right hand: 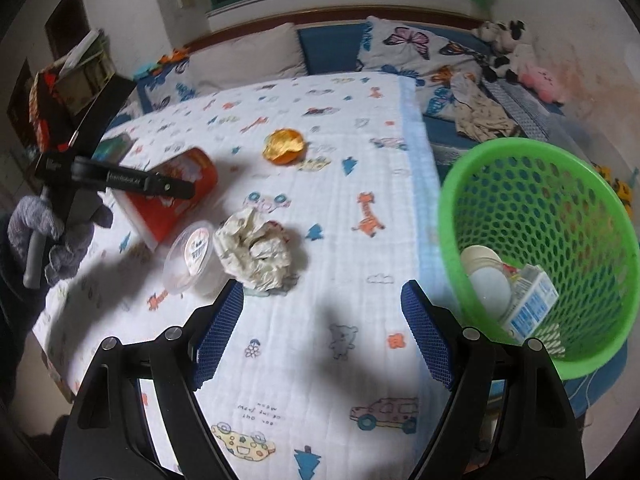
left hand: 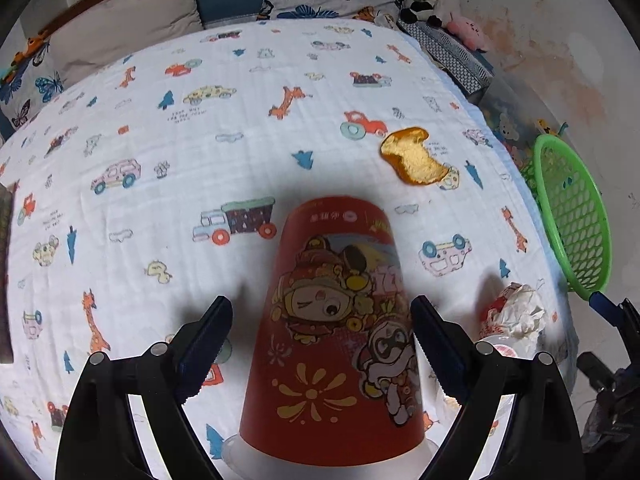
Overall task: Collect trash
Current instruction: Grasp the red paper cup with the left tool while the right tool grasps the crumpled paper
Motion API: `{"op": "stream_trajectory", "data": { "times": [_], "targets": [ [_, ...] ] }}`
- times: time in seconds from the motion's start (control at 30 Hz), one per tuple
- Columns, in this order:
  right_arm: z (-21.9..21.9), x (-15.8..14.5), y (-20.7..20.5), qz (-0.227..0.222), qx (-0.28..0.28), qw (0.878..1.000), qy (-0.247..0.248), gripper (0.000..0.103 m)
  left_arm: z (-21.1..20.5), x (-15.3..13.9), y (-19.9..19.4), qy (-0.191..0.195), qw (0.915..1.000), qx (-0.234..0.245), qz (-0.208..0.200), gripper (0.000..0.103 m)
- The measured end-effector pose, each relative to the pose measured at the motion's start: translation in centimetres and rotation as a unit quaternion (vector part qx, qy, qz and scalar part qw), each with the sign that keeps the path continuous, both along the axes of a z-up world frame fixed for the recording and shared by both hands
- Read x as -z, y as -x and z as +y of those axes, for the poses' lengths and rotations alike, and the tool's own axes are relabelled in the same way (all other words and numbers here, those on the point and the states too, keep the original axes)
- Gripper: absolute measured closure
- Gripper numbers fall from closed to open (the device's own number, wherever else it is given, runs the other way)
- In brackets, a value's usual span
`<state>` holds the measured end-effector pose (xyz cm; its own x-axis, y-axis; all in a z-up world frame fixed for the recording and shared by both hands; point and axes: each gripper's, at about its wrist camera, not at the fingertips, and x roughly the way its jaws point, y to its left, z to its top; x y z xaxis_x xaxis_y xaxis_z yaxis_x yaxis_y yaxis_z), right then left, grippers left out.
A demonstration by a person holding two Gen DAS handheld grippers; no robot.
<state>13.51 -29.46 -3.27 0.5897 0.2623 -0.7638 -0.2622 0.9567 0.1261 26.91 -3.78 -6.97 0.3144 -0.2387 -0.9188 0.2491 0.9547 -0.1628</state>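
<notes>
Already some trash sits in the green perforated plastic basket [right hand: 540, 248], so the collecting is partly done.

From the left wrist view, the left tongs [left hand: 322, 344] stand spread around a tall red paper cup with cartoon print [left hand: 340, 328] that lies on the bed's white quilt with printed cars and giraffes [left hand: 200, 120]. The right pad looks to be at the cup's wall and the left pad is clear of it, so the cup is bracketed but not yet gripped. A torn piece of yellow bread [left hand: 414, 156] lies farther up the quilt, well apart from the cup. To the right, near the bed's edge, a crumpled white paper wad [left hand: 516, 312] rests just beside a clear plastic tub.

From the right wrist view, the right tongs [right hand: 322, 332] are released and empty, over bare quilt. Ahead of them lie the paper wad and the clear plastic tub with a white label [right hand: 192, 256], touching each other. The basket stands off the bed's right edge and holds a blue and white carton [right hand: 532, 304] and 2 pale round lids [right hand: 484, 276]. At least 4 items look left on the quilt. The stretch between wad and basket is open, though the quilt's edge drops away before the rim.
</notes>
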Motion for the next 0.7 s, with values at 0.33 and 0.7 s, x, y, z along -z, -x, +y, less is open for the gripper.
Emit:
{"op": "stream_trajectory", "data": {
  "times": [0.33, 0.7],
  "targets": [
    [2.5, 1.5, -0.6, 0.004, -0.037, 0.999, 0.024, 0.024, 0.0, -0.1, 0.8, 0.006, 1.0000, 0.004, -0.002, 0.034],
    [4.5, 3.1, -2.3, 0.001, -0.084, 0.995, 0.054, 0.032, 1.3, -1.7, 1.6, 0.024, 0.9996, -0.002, -0.011, 0.035]
  ]
}}
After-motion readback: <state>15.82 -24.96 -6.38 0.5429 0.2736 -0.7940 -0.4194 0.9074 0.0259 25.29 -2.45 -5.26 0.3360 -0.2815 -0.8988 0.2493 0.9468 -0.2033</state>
